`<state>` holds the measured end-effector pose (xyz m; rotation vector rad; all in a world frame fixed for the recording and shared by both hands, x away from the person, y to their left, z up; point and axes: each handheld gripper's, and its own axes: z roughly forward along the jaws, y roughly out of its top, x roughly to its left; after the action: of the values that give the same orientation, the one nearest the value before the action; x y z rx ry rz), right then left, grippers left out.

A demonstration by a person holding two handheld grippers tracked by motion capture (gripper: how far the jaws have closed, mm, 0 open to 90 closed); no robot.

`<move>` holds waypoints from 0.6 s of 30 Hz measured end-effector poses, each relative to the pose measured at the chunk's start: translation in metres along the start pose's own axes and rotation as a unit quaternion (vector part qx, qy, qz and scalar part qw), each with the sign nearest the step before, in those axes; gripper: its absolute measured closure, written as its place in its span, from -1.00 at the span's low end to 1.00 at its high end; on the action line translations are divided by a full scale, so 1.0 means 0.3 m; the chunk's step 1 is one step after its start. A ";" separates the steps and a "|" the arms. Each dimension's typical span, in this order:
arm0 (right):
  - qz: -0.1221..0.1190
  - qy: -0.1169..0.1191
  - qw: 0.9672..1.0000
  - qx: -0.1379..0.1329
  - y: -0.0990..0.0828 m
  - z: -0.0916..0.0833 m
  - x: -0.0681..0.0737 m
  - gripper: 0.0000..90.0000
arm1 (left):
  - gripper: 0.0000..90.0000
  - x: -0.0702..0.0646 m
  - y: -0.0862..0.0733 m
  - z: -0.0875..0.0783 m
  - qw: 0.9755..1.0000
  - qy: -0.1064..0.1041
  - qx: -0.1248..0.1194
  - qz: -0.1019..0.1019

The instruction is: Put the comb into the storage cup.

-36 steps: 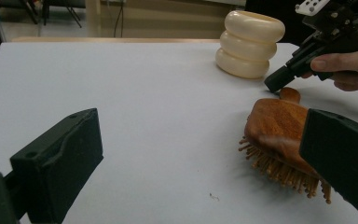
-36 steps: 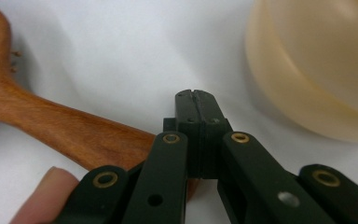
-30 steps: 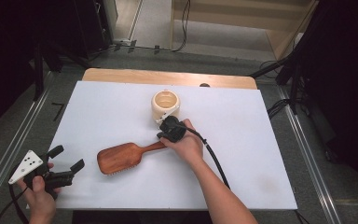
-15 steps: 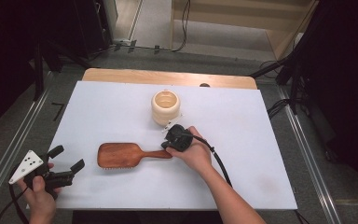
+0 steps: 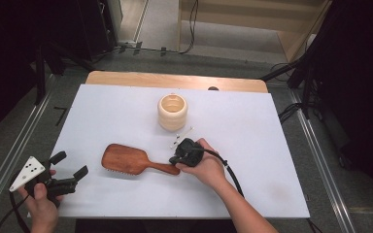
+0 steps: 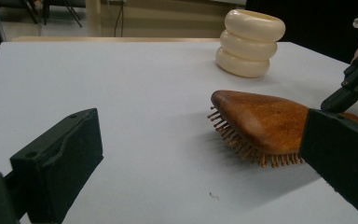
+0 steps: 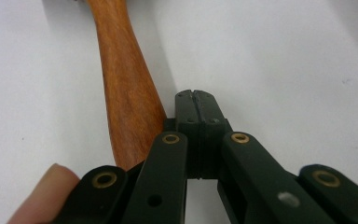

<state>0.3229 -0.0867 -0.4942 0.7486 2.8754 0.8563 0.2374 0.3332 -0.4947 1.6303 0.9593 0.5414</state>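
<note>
Hairbrush (image 5: 132, 160) handle seemingly against right gripper (image 5: 175, 160)

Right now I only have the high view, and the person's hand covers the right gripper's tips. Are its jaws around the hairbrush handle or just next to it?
Observer: Next to it. In the right gripper view the right gripper has its jaws pressed shut on each other, and the hairbrush handle lies just to their left, not between them.
Operator: Which way does the brush face?
Observer: Bristles down. The left gripper view shows the bristles under the wooden head, pointing at the table.
Operator: And the left gripper?
Observer: The left gripper has its jaws wide apart with nothing between them. The brush head lies farther off.
</note>
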 end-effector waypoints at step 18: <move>-0.014 -0.015 1.000 -0.019 0.084 -0.038 0.027 -1.00 | -1.00 -0.013 0.001 0.010 1.000 0.003 0.013 0.021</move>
<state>0.3248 -0.0703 -0.4706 0.7094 2.8272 0.8869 0.2376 0.3283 -0.4947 1.6765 0.9418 0.5646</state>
